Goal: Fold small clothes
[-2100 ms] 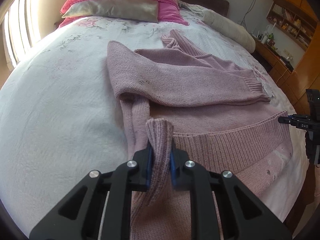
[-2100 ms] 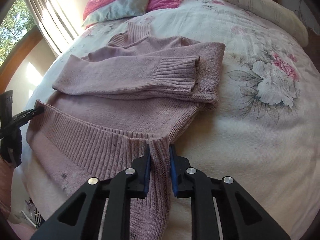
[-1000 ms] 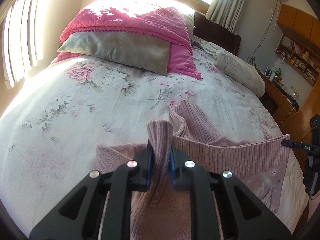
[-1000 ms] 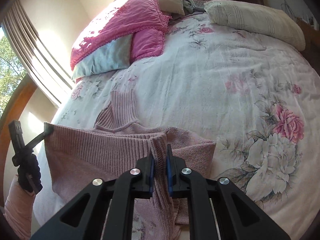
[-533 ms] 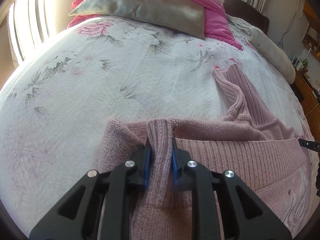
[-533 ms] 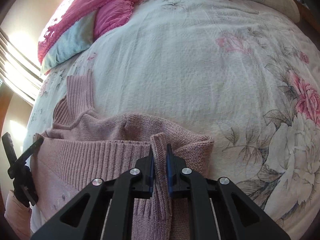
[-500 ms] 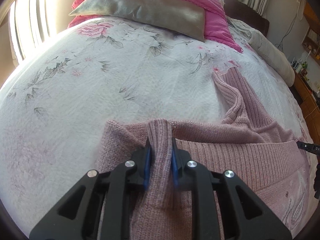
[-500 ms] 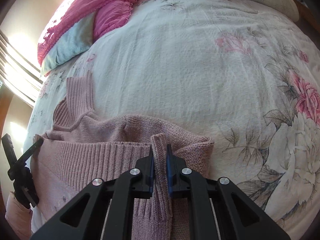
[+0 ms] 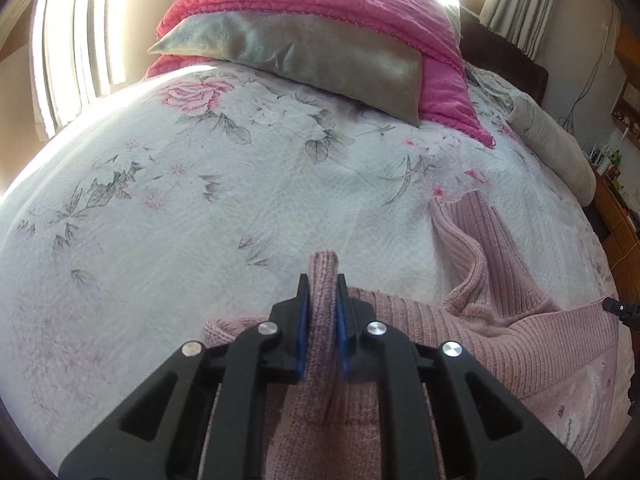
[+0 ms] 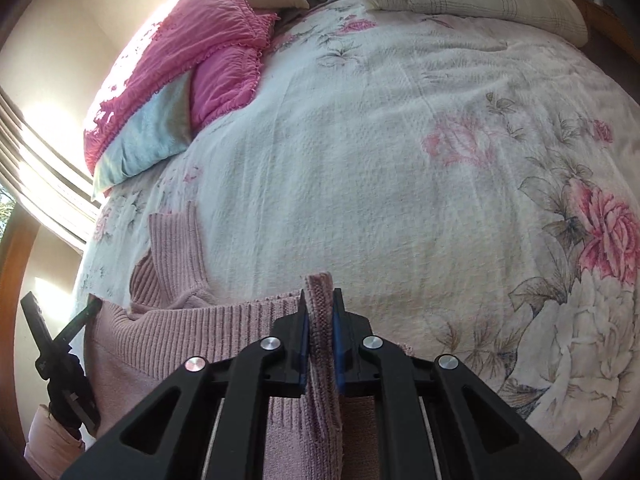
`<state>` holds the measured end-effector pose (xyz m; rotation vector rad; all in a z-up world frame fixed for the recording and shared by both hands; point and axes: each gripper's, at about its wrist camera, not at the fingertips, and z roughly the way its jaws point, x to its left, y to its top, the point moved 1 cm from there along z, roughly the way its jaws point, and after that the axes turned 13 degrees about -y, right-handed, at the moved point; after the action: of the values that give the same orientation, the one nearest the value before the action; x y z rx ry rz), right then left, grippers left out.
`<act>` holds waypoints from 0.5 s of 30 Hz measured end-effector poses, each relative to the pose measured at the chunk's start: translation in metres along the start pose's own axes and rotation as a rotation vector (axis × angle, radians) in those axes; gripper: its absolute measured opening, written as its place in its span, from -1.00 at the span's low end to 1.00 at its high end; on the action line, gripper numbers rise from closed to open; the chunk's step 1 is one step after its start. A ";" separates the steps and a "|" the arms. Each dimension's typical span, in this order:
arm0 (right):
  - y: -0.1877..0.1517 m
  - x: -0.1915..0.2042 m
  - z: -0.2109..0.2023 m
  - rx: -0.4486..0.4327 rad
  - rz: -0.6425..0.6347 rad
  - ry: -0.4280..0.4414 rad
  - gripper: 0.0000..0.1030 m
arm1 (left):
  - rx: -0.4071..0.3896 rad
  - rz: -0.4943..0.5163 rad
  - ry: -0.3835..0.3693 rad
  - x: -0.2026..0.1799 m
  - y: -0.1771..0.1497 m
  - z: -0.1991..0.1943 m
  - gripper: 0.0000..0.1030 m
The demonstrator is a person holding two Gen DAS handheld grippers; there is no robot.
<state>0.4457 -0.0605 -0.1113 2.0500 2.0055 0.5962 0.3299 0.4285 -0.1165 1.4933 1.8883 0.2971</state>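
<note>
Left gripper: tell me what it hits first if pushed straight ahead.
The left gripper, shut on the pink sweater, would probably meet the floral bedspread first; the grey pillow lies much farther on.

- Sweater (image 9: 500, 344) lies on bed (image 9: 200, 200), near edge – collar pointing toward the pillows (image 9: 320, 52) at the far end.
- Left tongs (image 9: 322, 308) and right tongs (image 10: 319, 320) each clamp a hem fold, left and right corners.
</note>
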 end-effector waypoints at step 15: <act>-0.119 -0.014 -0.072 0.096 -0.180 0.045 -0.06 | -0.101 0.069 -0.065 -0.015 -0.030 -0.096 -0.17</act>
<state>0.3071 -0.0773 -0.0994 1.8947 2.2552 0.5245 0.2465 0.4284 -0.0580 1.4850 1.7473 0.3663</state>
